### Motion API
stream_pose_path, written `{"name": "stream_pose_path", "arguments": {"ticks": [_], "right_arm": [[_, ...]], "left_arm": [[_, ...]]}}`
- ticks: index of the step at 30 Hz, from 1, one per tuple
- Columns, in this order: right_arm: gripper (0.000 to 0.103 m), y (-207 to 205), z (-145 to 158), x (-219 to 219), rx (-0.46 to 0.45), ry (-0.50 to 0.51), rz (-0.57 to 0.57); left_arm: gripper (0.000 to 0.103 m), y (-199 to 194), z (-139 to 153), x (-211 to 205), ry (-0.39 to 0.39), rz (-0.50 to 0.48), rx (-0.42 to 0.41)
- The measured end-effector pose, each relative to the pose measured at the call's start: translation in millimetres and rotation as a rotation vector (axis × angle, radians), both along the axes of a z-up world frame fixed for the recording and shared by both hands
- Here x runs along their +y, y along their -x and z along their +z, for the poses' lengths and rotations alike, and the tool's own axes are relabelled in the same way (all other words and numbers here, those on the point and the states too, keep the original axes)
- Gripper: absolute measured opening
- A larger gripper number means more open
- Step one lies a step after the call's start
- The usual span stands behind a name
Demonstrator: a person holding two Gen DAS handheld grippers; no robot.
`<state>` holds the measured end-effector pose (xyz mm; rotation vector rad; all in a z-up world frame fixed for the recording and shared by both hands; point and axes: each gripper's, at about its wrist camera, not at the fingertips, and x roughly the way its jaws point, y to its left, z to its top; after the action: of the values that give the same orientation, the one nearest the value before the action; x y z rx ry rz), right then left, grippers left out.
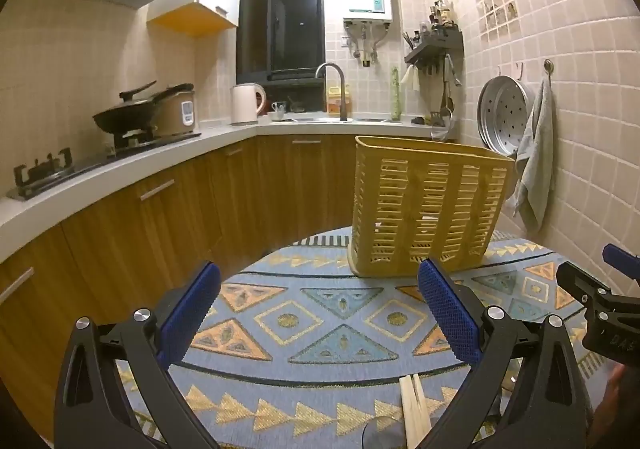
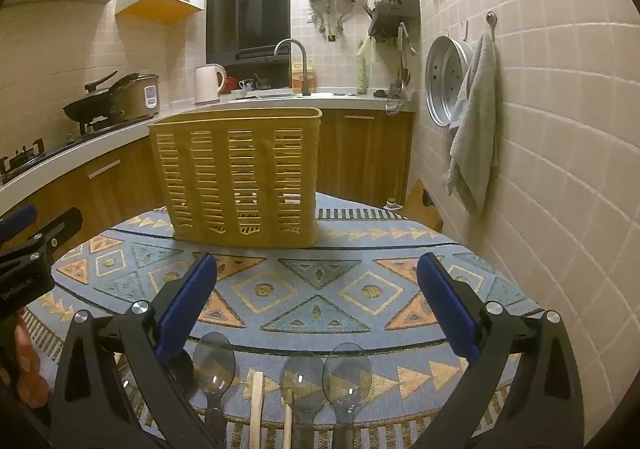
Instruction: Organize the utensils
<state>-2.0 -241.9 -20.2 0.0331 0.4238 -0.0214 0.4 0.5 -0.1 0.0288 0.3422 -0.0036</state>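
A yellow slatted utensil basket stands upright at the far side of the patterned cloth; it also shows in the right wrist view. My left gripper is open and empty, hovering over the cloth short of the basket. A pair of wooden chopsticks lies below it near the front edge. My right gripper is open and empty above the cloth. Below it lie clear plastic spoons and the wooden chopsticks.
The patterned tablecloth covers a round table. A tiled wall with a hanging towel and steel steamer tray is on the right. Wooden cabinets and a counter with stove, wok, kettle and sink run behind and left.
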Motion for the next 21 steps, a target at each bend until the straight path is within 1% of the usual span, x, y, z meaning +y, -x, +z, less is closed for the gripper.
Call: {"name": "stream_pose_path", "arguments": {"ticks": [3, 5, 8, 9, 12, 21], "right_arm": [[0.095, -2, -1, -3, 0.009, -0.012, -0.007], [0.095, -2, -1, -3, 0.012, -0.016, -0.010], [0.095, -3, -2, -4, 0.015, -0.018, -0.010], [0.095, -3, -2, -4, 0.016, -0.017, -0.010], [0.095, -3, -1, -3, 0.016, -0.015, -0.007], [0.095, -3, -1, 0, 0.016, -0.008, -0.007]], "left_arm": [[0.096, 0, 0, 0, 0.004, 0.002, 0.001], [0.096, 2, 1, 11, 0.010, -0.003, 0.009], [0.096, 0, -1, 12, 0.009, 0.000, 0.009], [0.096, 1, -2, 7, 0.000, 0.000, -0.003], [0.096, 1, -1, 11, 0.004, 0.003, 0.003], [0.096, -1, -1, 1, 0.002, 0.003, -0.008]]}}
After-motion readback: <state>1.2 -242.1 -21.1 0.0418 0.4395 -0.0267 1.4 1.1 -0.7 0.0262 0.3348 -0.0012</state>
